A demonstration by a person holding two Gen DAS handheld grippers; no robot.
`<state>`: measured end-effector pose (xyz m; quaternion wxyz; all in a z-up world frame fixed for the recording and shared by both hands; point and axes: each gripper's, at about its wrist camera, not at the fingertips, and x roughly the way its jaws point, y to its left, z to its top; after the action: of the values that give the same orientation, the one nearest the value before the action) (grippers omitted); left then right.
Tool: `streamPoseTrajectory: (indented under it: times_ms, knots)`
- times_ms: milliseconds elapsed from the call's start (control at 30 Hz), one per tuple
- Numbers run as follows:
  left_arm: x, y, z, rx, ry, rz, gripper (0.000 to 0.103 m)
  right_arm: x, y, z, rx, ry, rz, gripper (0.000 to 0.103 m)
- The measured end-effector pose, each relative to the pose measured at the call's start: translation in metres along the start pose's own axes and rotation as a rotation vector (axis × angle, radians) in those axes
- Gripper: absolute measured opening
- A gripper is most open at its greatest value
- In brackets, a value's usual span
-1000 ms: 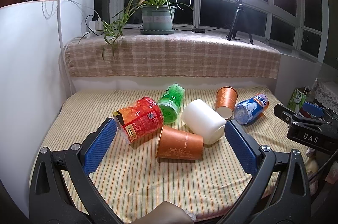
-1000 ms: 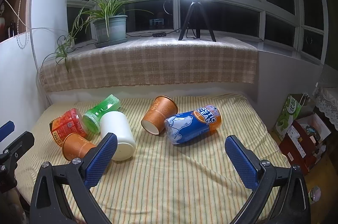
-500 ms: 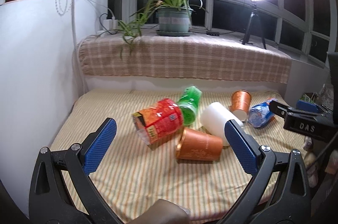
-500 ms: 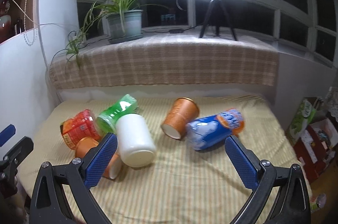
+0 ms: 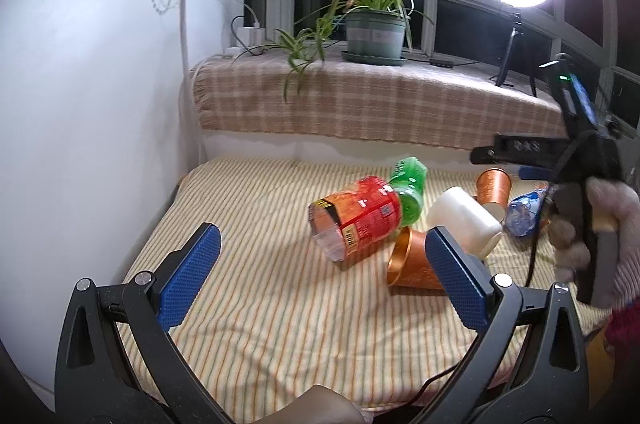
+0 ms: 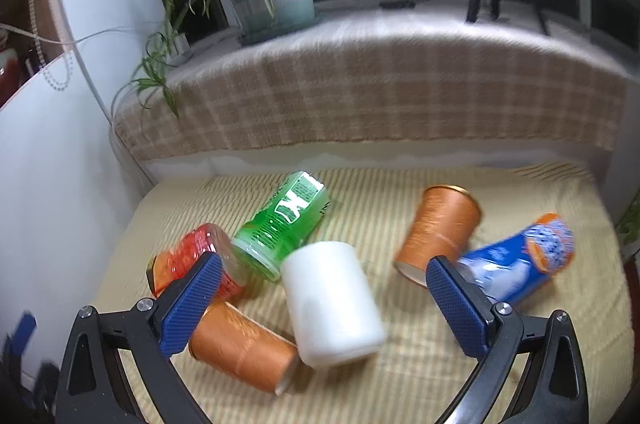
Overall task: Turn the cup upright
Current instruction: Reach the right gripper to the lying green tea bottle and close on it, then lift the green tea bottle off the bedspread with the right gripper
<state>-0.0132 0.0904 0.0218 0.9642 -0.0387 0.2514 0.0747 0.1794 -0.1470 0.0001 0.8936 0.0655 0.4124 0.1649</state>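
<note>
Since a second ago we are swinging both cameras leftward and closing in, so the pile of cups is sliding to the right in the left wrist view and growing larger in the right one, which is now blurring with motion. Our right gripper (image 6: 324, 290) is standing wide open with nothing between its blue pads, and it is lining up on the white cup (image 6: 330, 302), which is lying on its side on the striped cloth (image 6: 520, 199) among the others. Our left gripper (image 5: 316, 276) is likewise spread wide and holding nothing, hanging short of the red cup (image 5: 354, 218).

The white cup is touching the green cup (image 6: 282, 224) at its far end and the near orange cup (image 6: 240, 346) along its left flank; a second orange cup (image 6: 438, 230) and a blue can (image 6: 516, 264) are lying apart to the right. We are judging the white cup to be light, empty and fairly stiff, with a smooth wall that may slip or roll away on the soft cloth. Gripping across the middle of its body, square to its length, looks like the safest hold for tipping it onto its base.
</note>
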Motion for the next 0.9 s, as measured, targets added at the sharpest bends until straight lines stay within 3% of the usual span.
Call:
streamPoseTrajectory:
  times_ms: [200,467,900]
  knots:
    - [-0.004,0.011,-0.003,-0.015,0.006,0.036,0.103,0.053,-0.008,0.028,0.145,0.145,0.074,0.1]
    - [-0.004,0.03,-0.006,-0.038,0.017,0.077,0.103,0.114,-0.013,0.05,0.3,0.282,0.098,0.09]
    - [0.002,0.05,-0.007,-0.061,0.03,0.113,0.103,0.17,0.012,0.056,0.296,0.38,0.062,0.081]
